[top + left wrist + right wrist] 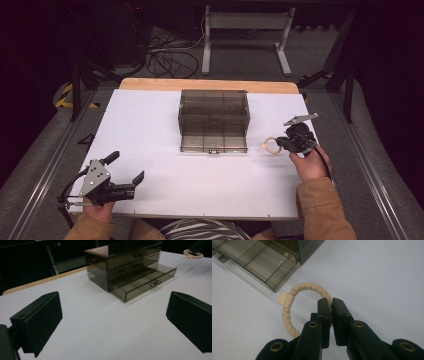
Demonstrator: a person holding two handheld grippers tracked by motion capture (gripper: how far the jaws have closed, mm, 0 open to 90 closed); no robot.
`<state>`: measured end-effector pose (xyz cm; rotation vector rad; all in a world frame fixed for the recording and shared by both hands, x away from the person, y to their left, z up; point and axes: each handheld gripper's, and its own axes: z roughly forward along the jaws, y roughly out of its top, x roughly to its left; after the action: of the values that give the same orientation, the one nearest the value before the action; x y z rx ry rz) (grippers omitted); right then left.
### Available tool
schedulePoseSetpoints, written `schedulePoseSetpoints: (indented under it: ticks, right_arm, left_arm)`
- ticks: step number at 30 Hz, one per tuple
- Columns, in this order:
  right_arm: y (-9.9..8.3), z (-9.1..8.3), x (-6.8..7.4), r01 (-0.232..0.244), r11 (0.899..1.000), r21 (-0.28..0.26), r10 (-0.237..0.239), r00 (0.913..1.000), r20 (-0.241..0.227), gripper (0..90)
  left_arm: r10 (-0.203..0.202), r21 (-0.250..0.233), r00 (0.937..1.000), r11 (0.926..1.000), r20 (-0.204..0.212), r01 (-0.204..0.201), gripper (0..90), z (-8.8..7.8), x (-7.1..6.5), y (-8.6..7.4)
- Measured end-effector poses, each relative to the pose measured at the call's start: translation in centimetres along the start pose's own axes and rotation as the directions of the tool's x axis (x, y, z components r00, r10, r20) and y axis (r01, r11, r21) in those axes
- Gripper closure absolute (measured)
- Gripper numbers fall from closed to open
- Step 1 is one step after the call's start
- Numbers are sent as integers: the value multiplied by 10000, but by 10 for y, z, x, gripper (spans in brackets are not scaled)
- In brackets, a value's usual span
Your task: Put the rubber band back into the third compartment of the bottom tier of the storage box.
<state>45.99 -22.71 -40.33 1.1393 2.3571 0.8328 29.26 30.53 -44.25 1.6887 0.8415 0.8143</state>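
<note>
Right gripper (286, 143) sits at approx 3 o'clock on the white table (150, 125), jaws clamped tight on a beige braided rope ring (270, 146); in the right gripper view the ring (297, 305) arcs out to 11 o'clock from the pinched jaw tips, w/ its small square clasp at the 9 o'clock side of the loop, and the rest of the loop runs down behind the jaws. Ring is just beside the front right corner of the smoked plastic drawer box (214, 120), which stands at approx 12 o'clock from table centre, near the far edge. Box has stacked drawers; the bottom drawer (147, 277) is pulled out toward the person, its divided compartments showing. Whether the ring rests on the table or is lifted a bit, can't tell. Left gripper (122, 172) is at approx 7 o'clock near the front edge, jaws spread wide w/ nothing between them, pointing toward the box, well apart from it
</note>
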Motion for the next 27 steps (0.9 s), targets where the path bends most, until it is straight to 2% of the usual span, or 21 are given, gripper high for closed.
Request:
schedulePoseSetpoints:
  ticks: [6, 14, 20, 24, 27]
  right_arm:
    - [1, -7, 1, -13, 9985, -544, 17, 10000, 83, 854]
    - [1, -17, 1, -72, 9912, -1325, 81, 9999, 61, 854]
    - [1, -23, 3, 124, 9820, -1883, -89, 9998, 193, 853]
    - [1, -27, 7, 438, 9730, -2265, -326, 9981, 529, 853]
    - [2, -29, 8, 476, 9711, -2339, -352, 9978, 570, 853]
  left_arm:
    - [25, -15, 10000, 10000, -16, -25, 11, 0, 0, 0]
    - [16, -31, 10000, 10000, -19, -16, 11, 0, 0, 0]
    - [5, -41, 10000, 10000, -30, -6, 11, 0, 0, 0]
    - [6, -44, 10000, 10000, -37, -6, 11, 0, 0, 0]
    - [3, -42, 10000, 10000, -40, -3, 11, 0, 0, 0]
